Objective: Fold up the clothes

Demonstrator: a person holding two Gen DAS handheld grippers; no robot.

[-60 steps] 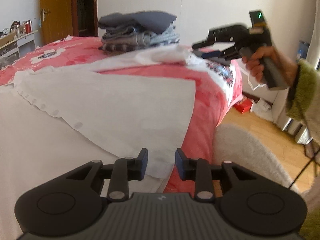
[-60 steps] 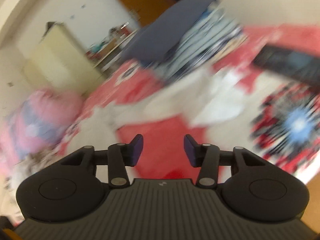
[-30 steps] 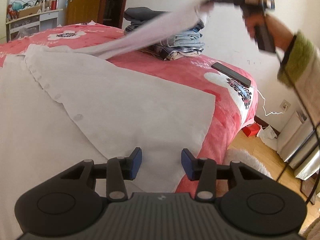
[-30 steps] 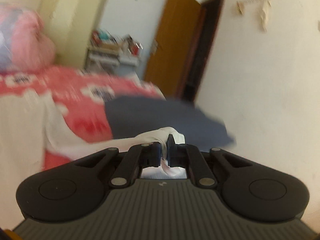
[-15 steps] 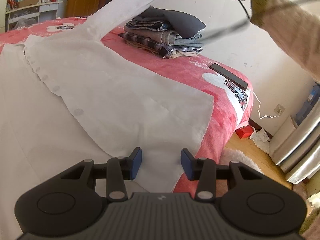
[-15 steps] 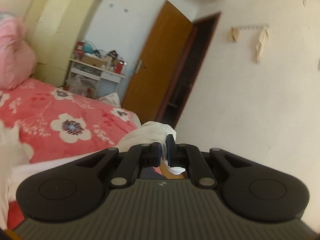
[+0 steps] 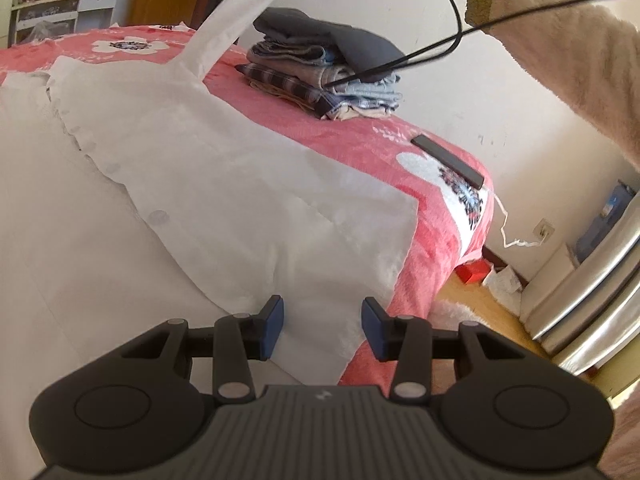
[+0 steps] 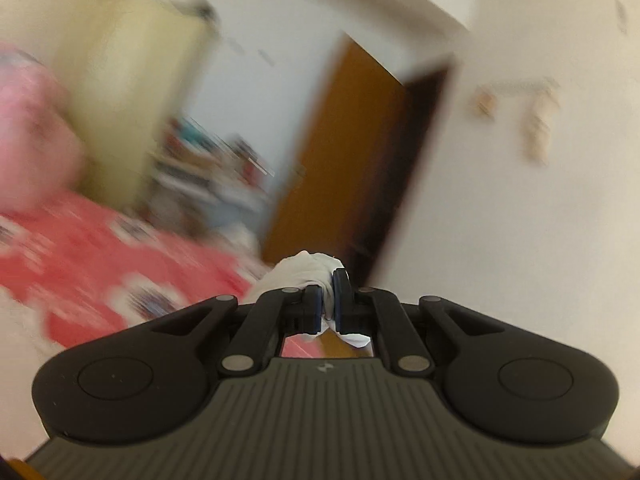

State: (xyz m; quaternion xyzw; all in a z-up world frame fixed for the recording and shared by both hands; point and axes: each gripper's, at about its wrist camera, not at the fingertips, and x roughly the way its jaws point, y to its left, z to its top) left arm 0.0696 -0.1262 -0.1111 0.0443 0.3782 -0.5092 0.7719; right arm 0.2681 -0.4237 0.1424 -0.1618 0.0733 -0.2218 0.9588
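One sleeve (image 7: 240, 20) lifted higher than before, right tool (image 8: 327, 304) clamped on it

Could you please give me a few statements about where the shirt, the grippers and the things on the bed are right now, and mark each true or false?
1. The right gripper is shut on a bunch of the white shirt. True.
2. The left gripper is clamped on the shirt's hem. False: its jaws are open, with the hem just beyond them.
3. The sleeve lies flat on the bed. False: it is lifted up and stretched taut.
4. A stack of folded clothes sits on the red blanket beyond the shirt. True.
5. The dark flat phone rests on top of the stack. False: it lies on the blanket near the bed's corner.
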